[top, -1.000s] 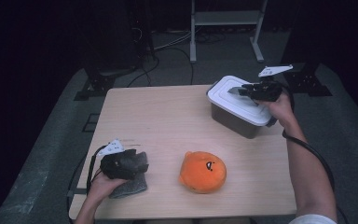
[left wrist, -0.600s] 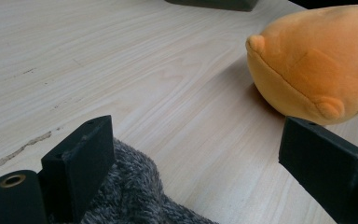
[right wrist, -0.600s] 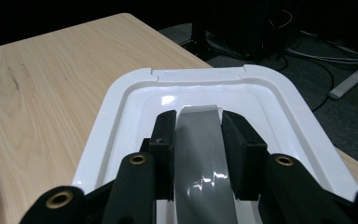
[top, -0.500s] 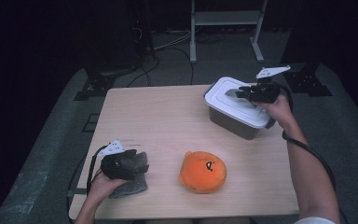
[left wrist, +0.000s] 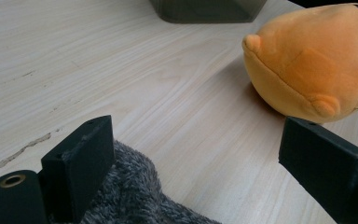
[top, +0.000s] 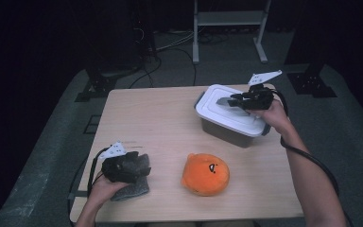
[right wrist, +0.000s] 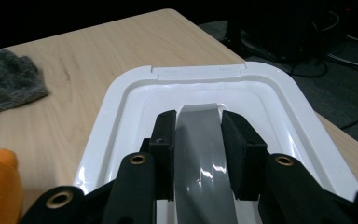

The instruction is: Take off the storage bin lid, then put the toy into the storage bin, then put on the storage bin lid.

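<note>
Right gripper (right wrist: 197, 140) clamped on white lid's (right wrist: 279, 100) grey handle (right wrist: 200, 149)

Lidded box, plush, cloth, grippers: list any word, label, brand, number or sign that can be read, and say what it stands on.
No readable text in any view.
White lid of the box: embossed tab at its far edge, no legible letters.
Orange plush: small dark face marking, not writing.
Grey cloth: no tag seen.
Right gripper, left gripper: black jaws without print.
Table: plain wood grain.
</note>
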Demonstrator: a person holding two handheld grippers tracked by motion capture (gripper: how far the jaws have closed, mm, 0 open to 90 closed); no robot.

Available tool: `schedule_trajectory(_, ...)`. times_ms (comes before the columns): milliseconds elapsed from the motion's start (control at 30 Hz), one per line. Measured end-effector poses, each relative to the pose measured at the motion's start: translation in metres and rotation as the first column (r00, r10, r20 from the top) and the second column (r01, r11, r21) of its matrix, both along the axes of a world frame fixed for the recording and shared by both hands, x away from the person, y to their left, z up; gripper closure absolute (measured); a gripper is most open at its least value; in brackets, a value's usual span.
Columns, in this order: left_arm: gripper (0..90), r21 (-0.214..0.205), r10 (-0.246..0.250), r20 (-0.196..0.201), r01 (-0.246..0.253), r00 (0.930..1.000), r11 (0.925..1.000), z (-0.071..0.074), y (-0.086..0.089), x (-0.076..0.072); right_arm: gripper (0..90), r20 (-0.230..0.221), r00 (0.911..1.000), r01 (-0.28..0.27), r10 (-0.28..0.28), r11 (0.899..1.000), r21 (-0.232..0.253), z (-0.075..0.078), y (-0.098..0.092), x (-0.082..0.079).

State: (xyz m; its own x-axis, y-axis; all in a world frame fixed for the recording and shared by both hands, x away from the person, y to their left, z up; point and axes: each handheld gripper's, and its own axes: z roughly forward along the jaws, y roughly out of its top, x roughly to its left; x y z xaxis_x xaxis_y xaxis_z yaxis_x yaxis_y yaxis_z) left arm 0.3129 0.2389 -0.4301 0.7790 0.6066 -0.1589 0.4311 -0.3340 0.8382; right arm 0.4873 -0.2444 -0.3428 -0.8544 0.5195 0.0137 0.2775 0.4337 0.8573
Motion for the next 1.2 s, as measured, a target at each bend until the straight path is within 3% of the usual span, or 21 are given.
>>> schedule_trajectory(267, 10.0, -0.011, -0.002, 0.012, 0.002, 0.9999, 0.9999, 0.003, 0.001, -0.004, 65.7, 0.003, 0.9960, -0.089, 0.089, 0.996, -0.016, 0.001, 0.033, -0.016)
schedule_trajectory(500, 10.0, -0.030, 0.000, 0.012, 0.000, 0.9999, 0.9996, 0.004, 0.003, -0.005, 65.7, -0.003, 0.9929, -0.119, 0.119, 0.992, -0.035, 0.004, 0.051, -0.023)
schedule_trajectory(600, 10.0, -0.033, -0.001, 0.017, 0.001, 0.9999, 0.9995, 0.005, 0.003, -0.005, 65.7, -0.005, 0.9908, -0.135, 0.135, 0.989, -0.051, 0.005, 0.058, -0.024)
schedule_trajectory(1200, 9.8, -0.030, -0.014, 0.015, 0.014, 0.9998, 0.9995, 0.004, 0.002, -0.004, 65.7, -0.012, 0.9813, -0.193, 0.192, 0.981, -0.029, 0.003, 0.082, -0.017)
